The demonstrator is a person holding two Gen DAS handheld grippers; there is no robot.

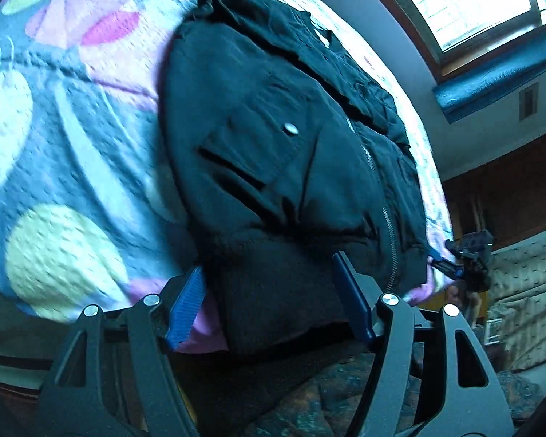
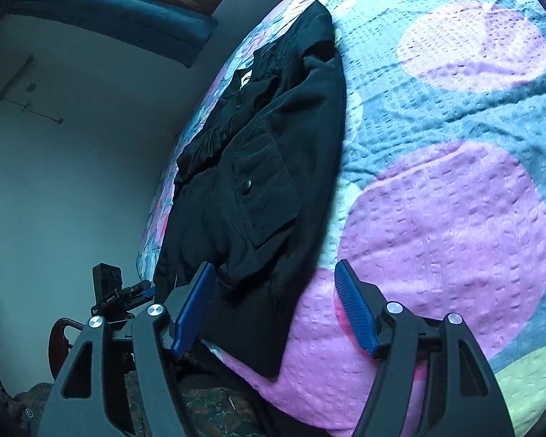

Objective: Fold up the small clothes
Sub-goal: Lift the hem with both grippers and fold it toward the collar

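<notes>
A small black jacket [image 1: 273,116] with a zip and snap pockets lies flat on a flowered bedspread [image 1: 72,138]. Its ribbed hem [image 1: 280,291] points at me, at the bed's near edge. My left gripper [image 1: 269,262] is open and straddles the hem's left part, with its blue pads [image 1: 185,306] off the cloth. In the right wrist view the jacket [image 2: 273,167] runs up the left, and my right gripper [image 2: 276,265] is open over the hem's right corner [image 2: 258,327]. Each gripper shows small in the other's view: the right gripper [image 1: 466,255] and the left gripper [image 2: 116,291].
The bedspread [image 2: 455,218] spreads wide to either side of the jacket. A bright window [image 1: 473,3] with a blue roll under it [image 1: 498,76] is beyond the bed. Dark wooden cupboards [image 1: 509,196] stand at the right, and a plain wall [image 2: 72,182] flanks the bed.
</notes>
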